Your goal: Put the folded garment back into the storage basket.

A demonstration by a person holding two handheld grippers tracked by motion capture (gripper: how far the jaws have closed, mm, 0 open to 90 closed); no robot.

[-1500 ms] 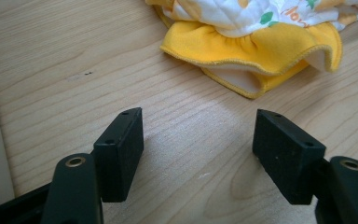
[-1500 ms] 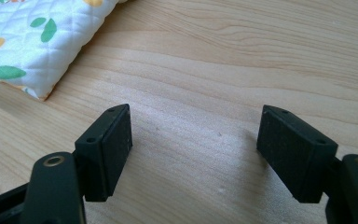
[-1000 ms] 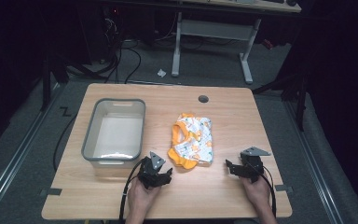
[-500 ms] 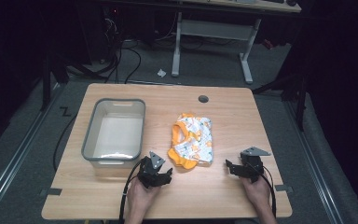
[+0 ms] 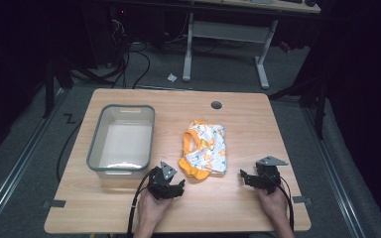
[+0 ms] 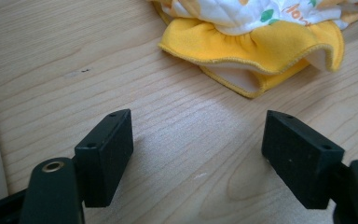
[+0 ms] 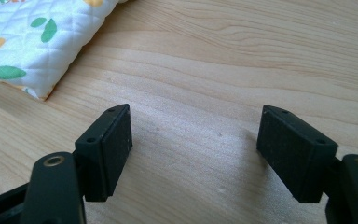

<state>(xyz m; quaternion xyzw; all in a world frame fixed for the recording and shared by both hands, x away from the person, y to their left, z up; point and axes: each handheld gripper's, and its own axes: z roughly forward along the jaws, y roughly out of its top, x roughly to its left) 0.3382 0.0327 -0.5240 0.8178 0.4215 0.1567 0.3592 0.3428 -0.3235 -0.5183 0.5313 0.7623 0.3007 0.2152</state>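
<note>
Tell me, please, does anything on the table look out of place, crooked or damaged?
Nothing stands out. The folded garment lies flat beside the grey bin, which stands upright. Both grippers rest open on the table.

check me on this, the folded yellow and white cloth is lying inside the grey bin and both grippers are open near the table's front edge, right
Not quite. The folded yellow and white cloth lies on the bare table, to the right of the grey bin, which has nothing in it; the high view shows this. The left gripper and right gripper are indeed open near the front edge.
</note>
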